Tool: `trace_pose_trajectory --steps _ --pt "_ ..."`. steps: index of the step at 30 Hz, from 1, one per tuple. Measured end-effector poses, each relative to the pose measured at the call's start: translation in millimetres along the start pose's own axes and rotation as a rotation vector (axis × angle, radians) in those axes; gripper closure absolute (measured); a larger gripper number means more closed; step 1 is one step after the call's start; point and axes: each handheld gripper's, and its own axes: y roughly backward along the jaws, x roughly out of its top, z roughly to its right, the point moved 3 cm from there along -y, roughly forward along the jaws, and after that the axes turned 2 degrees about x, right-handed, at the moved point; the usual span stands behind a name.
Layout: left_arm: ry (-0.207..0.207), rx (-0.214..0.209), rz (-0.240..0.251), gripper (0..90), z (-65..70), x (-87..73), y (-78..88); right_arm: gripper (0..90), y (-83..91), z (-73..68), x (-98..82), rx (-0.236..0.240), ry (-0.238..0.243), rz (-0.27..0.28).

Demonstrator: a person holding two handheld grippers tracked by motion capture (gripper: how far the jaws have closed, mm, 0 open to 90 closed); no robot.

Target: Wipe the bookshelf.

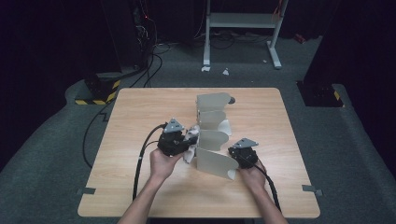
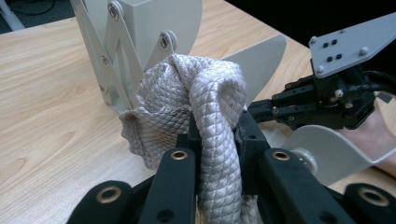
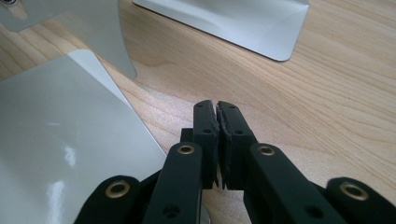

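1. Cloth (image 1: 190, 145), seen in the high view, hangs bunched from the left tongs (image 1: 180, 142) just beside the left side of the grey folding rack (image 1: 212, 161), which stands mid-surface (image 1: 140, 196). The right tongs (image 1: 238, 156) rest at the rack's near right corner.
2. Left gripper view: the quilted cloth (image 2: 205, 107) is clamped between the left tongs (image 2: 217, 135), a thick fold running up between the jaws and draping over them, touching the rack's hinged frame (image 2: 116, 56). The other gripper (image 2: 327, 100) sits beyond a curved rack plate (image 2: 336, 149).
3. Right gripper view: the right tongs (image 3: 218, 128) are pressed together on nothing, hovering over bare wood beside a glossy plate (image 3: 60, 154).
4. My judgement: keep the clamp firm, lift the cloth clear of the hinges so it cannot snag, and steady the rack with the right tongs.
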Motion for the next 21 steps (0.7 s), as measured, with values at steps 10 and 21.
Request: trace_pose_trajectory --steps 10,21 --pt "0.045 -0.014 -0.034 79.7 -7.8 -15.6 -13.9 86.7 0.1 -0.7 0.0 -0.009 0.009 -0.001" --pt "0.029 0.005 -0.108 79.6 -10.4 -25.8 -35.2 86.3 0.1 0.7 -0.1 0.002 -0.005 -0.001"
